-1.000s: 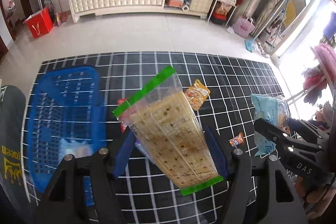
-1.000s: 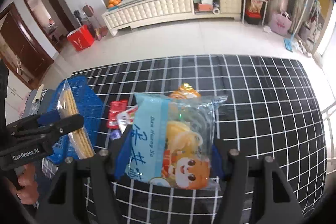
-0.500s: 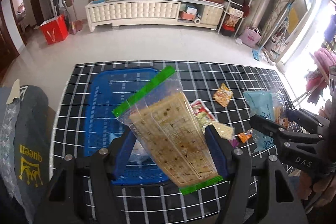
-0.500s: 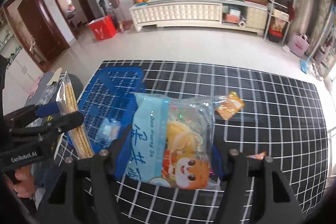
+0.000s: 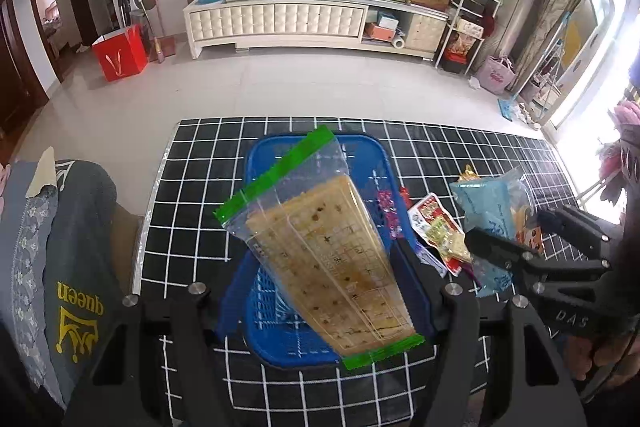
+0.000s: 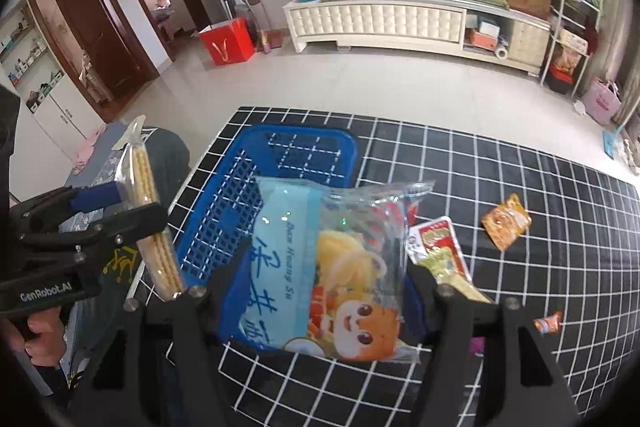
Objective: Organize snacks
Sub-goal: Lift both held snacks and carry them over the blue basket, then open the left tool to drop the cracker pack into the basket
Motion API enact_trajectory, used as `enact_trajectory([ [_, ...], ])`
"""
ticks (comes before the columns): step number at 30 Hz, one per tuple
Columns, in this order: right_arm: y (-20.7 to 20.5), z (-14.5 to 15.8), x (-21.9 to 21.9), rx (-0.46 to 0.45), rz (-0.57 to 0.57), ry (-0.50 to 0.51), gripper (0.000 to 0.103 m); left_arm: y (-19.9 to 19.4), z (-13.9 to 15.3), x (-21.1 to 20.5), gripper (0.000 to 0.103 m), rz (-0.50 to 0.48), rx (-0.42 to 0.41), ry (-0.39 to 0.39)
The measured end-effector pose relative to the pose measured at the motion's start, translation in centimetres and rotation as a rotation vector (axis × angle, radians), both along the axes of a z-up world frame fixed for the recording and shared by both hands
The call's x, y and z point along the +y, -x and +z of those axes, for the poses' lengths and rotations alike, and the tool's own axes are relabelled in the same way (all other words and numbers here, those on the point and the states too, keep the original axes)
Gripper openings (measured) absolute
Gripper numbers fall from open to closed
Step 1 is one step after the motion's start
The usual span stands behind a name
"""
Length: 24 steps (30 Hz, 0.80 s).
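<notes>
Between your left gripper's jaws sits the cracker pack, pinched near its lower end and hanging tilted above the blue basket; your right gripper's jaws are clamped on the light-blue snack bag, which floats over the basket's right side. Both loads are soft film held at one end, so a loose squeeze could let either slide out and land on the table beside the basket rather than in it. Release the crackers from this height and the brittle sheets may crack against the basket floor. With both grippers crowding above the basket, they could knock together or drag the rim sideways. Just right of the basket lie a red-and-white packet and, farther right, an orange sachet; a low sweep could scatter them.
</notes>
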State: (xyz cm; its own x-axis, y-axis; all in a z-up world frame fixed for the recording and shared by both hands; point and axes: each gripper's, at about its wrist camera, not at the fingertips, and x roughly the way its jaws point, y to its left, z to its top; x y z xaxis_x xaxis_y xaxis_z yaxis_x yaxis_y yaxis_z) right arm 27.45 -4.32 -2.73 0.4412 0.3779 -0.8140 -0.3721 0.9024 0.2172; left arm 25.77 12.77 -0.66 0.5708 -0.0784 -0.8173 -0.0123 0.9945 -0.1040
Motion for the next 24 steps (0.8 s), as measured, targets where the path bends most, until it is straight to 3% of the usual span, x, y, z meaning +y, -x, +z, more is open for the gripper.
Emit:
enact_trajectory([
  [14,-4.2,-3.6,1.7,0.043,0.029,-0.017,0.069,-7.8,-4.9,0.5,0.065,-0.043,0.034,-0.082],
  [20,-4.5,-4.2,1.3,0.019,0.034,0.012,0.069,-10.2,-7.0,1.3,0.065,-0.040,0.068,-0.058],
  [24,-4.8,-4.2,1.1,0.020,0.035,0.005,0.069,-10.4,-7.2,1.4,0.067,-0.038,0.061,-0.128],
])
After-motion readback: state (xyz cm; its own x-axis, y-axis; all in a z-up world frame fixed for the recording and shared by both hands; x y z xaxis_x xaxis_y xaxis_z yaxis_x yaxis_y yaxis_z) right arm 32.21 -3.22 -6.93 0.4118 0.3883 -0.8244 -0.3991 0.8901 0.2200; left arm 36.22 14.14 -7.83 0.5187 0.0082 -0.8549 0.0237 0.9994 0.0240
